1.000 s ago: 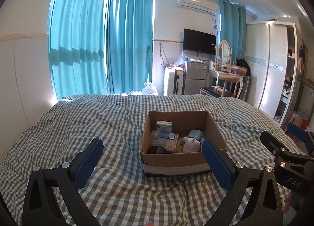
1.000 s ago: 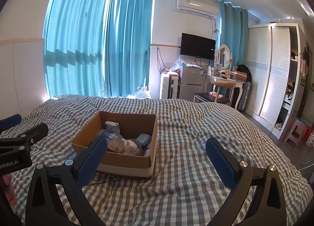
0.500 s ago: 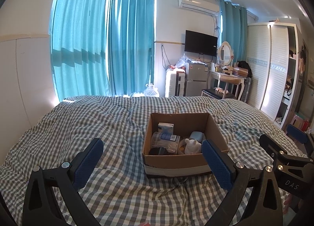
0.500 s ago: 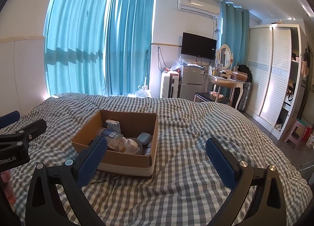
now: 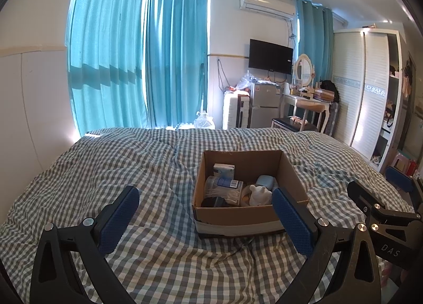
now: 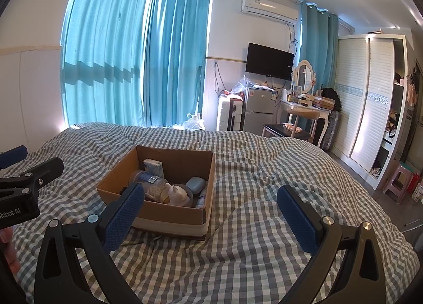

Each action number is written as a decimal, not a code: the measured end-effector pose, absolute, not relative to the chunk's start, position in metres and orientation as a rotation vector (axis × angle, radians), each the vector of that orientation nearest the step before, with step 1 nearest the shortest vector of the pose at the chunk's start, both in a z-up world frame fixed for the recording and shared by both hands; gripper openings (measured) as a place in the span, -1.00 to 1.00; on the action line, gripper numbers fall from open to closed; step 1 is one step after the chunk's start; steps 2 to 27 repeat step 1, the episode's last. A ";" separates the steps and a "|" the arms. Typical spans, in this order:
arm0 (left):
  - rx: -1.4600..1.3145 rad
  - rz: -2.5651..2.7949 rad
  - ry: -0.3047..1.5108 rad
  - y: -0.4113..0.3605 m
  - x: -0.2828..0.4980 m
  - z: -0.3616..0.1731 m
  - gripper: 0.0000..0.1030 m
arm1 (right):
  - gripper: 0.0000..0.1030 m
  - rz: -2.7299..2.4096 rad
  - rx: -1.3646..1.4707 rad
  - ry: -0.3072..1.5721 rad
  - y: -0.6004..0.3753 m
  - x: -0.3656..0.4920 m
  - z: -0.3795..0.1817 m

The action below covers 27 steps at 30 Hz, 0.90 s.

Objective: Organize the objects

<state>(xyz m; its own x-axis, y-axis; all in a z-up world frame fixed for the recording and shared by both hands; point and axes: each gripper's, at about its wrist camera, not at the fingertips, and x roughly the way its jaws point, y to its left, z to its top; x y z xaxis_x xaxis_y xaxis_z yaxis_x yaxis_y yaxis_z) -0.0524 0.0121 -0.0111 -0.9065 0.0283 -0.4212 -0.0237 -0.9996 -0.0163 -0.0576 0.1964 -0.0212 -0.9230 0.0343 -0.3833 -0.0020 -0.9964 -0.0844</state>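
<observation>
An open cardboard box (image 5: 238,215) sits on the checked bed cover; it also shows in the right wrist view (image 6: 169,218). Inside lie a small white-blue carton (image 5: 224,170), a clear plastic container (image 5: 223,187), a white figurine (image 5: 260,195), a pale blue case (image 5: 265,181) and a dark item (image 5: 212,201). My left gripper (image 5: 206,214) is open and empty, held just in front of the box. My right gripper (image 6: 211,212) is open and empty, to the right of the box.
The checked bed cover (image 5: 132,166) spreads all around the box. Beyond the bed stand a small fridge (image 5: 264,105), a dressing table (image 5: 306,100), a wardrobe (image 5: 367,87) and teal curtains (image 5: 137,60). A pink stool (image 6: 399,179) stands on the floor at right.
Both views have shifted slightly; the box sits a little lower and closer in the frames. Both grippers stay open and empty.
</observation>
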 end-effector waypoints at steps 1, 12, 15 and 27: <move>-0.667 3.043 -0.013 0.012 -0.052 -0.011 1.00 | 0.96 3.060 -0.614 -0.129 0.196 -0.058 -0.021; -0.667 3.043 -0.013 0.012 -0.052 -0.011 1.00 | 0.96 3.060 -0.614 -0.129 0.196 -0.058 -0.021; -0.667 3.043 -0.013 0.012 -0.052 -0.011 1.00 | 0.96 3.060 -0.614 -0.129 0.196 -0.058 -0.021; -0.667 3.043 -0.013 0.012 -0.052 -0.011 1.00 | 0.96 3.060 -0.614 -0.129 0.196 -0.058 -0.021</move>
